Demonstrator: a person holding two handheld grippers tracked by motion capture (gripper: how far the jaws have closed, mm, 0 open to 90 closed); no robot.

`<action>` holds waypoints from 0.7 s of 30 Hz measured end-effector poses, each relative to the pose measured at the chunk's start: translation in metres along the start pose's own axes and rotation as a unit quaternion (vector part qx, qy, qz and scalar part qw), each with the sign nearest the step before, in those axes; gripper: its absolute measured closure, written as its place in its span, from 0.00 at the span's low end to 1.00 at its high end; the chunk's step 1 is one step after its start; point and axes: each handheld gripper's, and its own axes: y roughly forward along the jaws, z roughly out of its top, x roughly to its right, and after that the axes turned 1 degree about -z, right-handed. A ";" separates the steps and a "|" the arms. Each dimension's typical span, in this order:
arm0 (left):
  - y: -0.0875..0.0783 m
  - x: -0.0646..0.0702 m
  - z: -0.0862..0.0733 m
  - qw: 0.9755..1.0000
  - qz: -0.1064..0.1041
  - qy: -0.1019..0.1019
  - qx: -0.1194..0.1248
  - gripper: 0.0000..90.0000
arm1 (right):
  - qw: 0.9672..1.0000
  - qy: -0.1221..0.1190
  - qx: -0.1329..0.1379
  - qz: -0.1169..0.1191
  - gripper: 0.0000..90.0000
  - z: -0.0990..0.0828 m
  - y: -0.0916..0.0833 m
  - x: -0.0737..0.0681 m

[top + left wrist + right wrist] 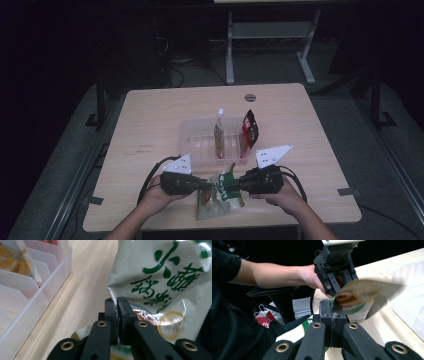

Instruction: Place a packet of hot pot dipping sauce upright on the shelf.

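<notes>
Both grippers, left gripper (209,184) and right gripper (234,186), are pinching the snack bag (220,192) above the tabletop (150,125), near the plastic bin (192,135). It looks light, crinkly and slippery, so edges are holding best.

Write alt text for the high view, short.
Two hand-held grippers, left gripper and right gripper, pinch opposite edges of a green-and-white snack pouch near the front edge of a wooden table. Behind it a clear divided bin holds two upright packets.

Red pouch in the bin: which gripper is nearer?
Right. The right gripper sits just below the red pouch; the left gripper is farther left. Both clamp the green bag.
</notes>
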 end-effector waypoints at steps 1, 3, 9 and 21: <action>0.002 0.001 0.000 1.000 0.003 -0.002 -0.001 0.93 | 1.000 0.000 0.001 0.002 1.00 0.001 0.000 -0.001; 0.003 0.002 0.000 1.000 0.003 -0.005 0.000 0.88 | 1.000 -0.005 0.001 0.000 1.00 0.003 0.001 -0.002; -0.003 0.002 0.000 1.000 0.008 -0.011 0.013 0.71 | 1.000 -0.001 0.009 -0.005 1.00 0.004 -0.001 -0.005; -0.036 0.004 -0.006 0.998 0.037 -0.046 0.002 0.33 | 0.999 0.006 0.025 -0.021 1.00 0.006 -0.003 -0.002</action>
